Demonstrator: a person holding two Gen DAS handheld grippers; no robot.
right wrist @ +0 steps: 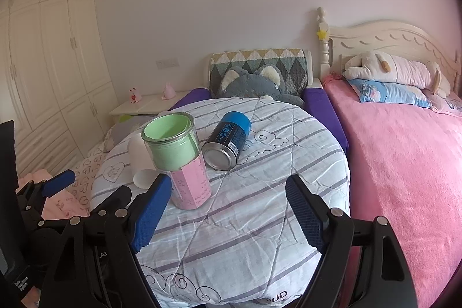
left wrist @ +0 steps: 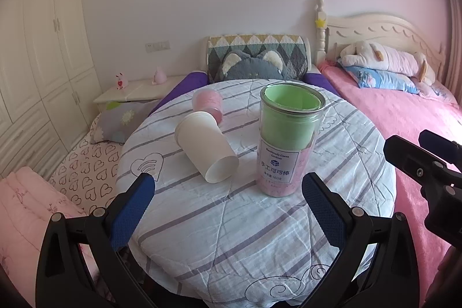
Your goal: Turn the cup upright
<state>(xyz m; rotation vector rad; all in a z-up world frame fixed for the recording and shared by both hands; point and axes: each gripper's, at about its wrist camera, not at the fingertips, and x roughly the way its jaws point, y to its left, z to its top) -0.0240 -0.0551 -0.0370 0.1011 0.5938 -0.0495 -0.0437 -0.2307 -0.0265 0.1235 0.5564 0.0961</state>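
A white paper cup point(left wrist: 205, 145) lies on its side on the round cloth-covered table point(left wrist: 245, 235), its base toward me; in the right wrist view only part of the cup point(right wrist: 140, 160) shows behind the jar. My left gripper point(left wrist: 228, 192) is open and empty, just in front of the cup and the jar. My right gripper point(right wrist: 228, 198) is open and empty, near the table's front, with its left finger close to the jar. The right gripper's body point(left wrist: 427, 172) shows at the right edge of the left wrist view.
A clear jar point(left wrist: 286, 140) with a green and pink liner stands upright right of the cup; it also shows in the right wrist view point(right wrist: 180, 158). A pink cup point(left wrist: 208, 103) lies behind the white one. A blue-capped can point(right wrist: 228, 143) lies on its side. Beds surround the table.
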